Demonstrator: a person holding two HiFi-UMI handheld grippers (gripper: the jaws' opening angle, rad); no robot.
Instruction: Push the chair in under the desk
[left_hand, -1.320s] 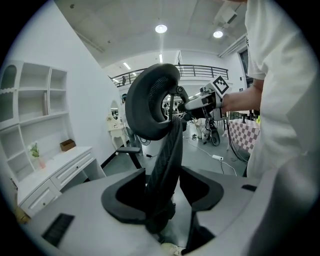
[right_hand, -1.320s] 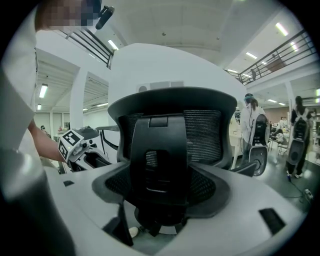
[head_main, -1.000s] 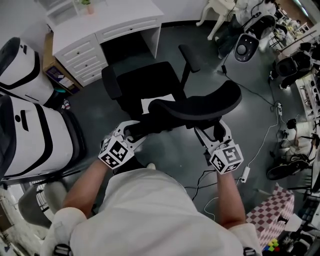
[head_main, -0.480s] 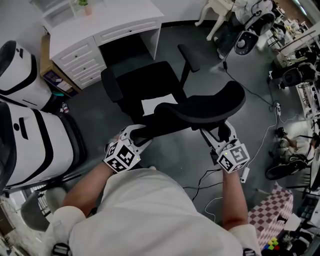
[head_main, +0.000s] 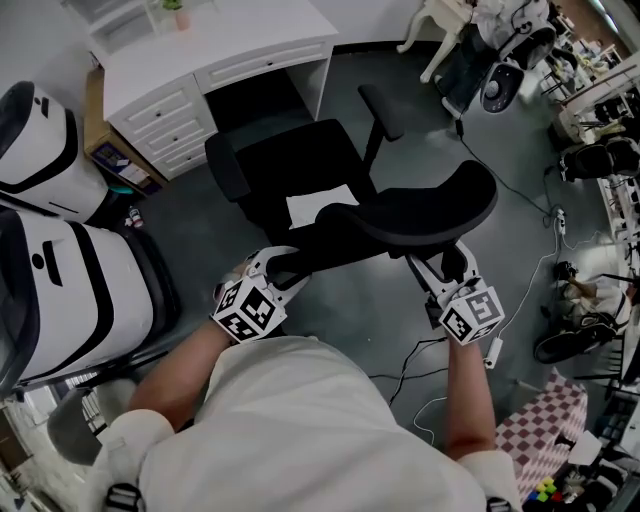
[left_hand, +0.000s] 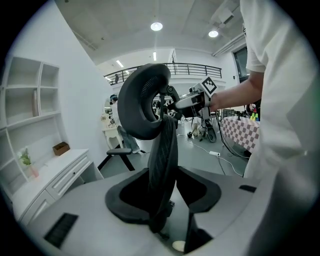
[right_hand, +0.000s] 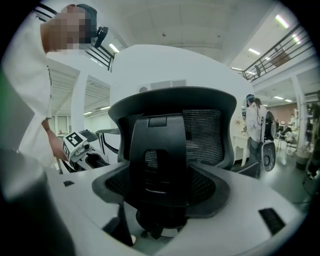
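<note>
A black office chair stands on the grey floor, its seat facing the knee opening of the white desk at the top of the head view. I stand behind its curved mesh backrest. My left gripper is at the backrest's left end. Its jaws are closing, and the backrest's thin edge fills the gap between them at the left gripper. My right gripper is on the backrest's right part. Seen from the right gripper, the black plastic back support sits between its jaws.
A white sheet of paper lies on the seat. Two large white and black pods stand at the left. Cables and a power strip lie on the floor at the right, near a checkered cloth. White drawers flank the desk opening.
The backrest and both grippers have shifted a little to the right in the head view. Both grippers stay on the backrest.
</note>
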